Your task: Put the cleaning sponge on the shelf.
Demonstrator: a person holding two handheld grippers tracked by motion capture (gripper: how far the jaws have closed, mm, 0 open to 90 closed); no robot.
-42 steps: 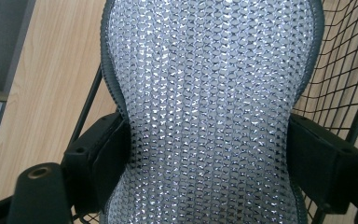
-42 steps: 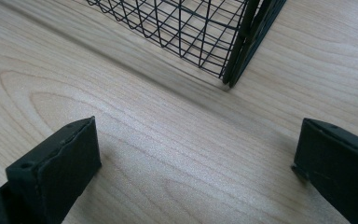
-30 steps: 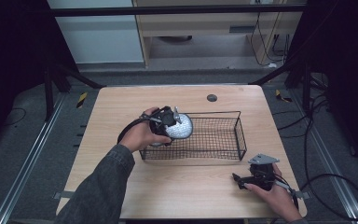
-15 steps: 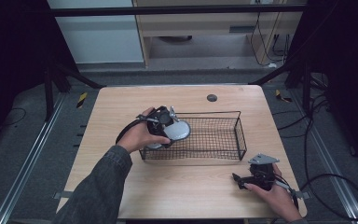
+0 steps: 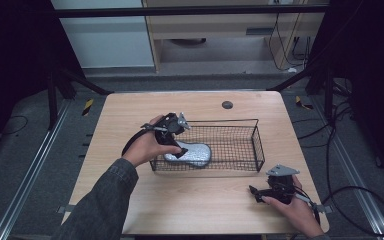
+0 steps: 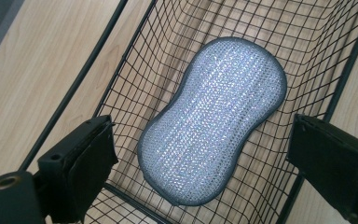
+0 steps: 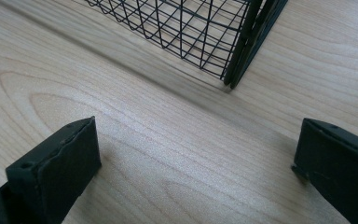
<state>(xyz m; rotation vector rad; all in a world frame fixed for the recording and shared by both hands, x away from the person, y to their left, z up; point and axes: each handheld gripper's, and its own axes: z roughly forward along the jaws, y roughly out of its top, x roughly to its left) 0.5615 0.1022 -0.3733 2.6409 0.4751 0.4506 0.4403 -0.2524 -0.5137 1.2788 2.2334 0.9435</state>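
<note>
Sponge [image 6: 212, 123] lies flat in basket [image 5: 256, 145], left claw [image 5: 179, 148] wide open and empty, jaws just closing slightly; I lift straight up clear of the basket's wire.

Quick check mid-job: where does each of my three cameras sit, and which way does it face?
High view: above the person's side, looking forward and down on the table; both forearms show.
Left gripper view: on the left gripper, looking down on the scrubbing pad in the wire basket.
Right gripper view: on the right gripper, low over bare wood.
Shared: all show the basket.
</note>
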